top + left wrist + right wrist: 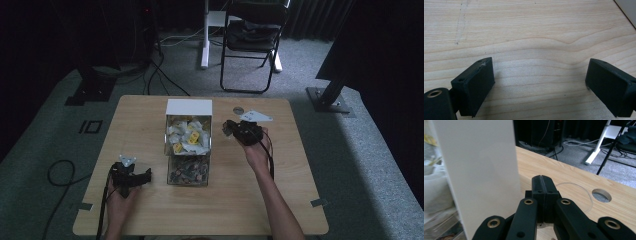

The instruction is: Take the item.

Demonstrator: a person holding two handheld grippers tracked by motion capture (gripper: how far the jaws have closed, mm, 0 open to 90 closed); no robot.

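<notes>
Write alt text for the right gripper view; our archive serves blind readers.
Black tongs, shut with nothing between them, point across a wooden table beside a tall white panel. A clear disc and a round hole lie just beyond, with a grey floor, cables and chair legs behind.

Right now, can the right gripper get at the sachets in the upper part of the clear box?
Probably not yet. The right gripper is shut and sits beside the clear box, facing its white panel; the sachets lie behind it.
</notes>
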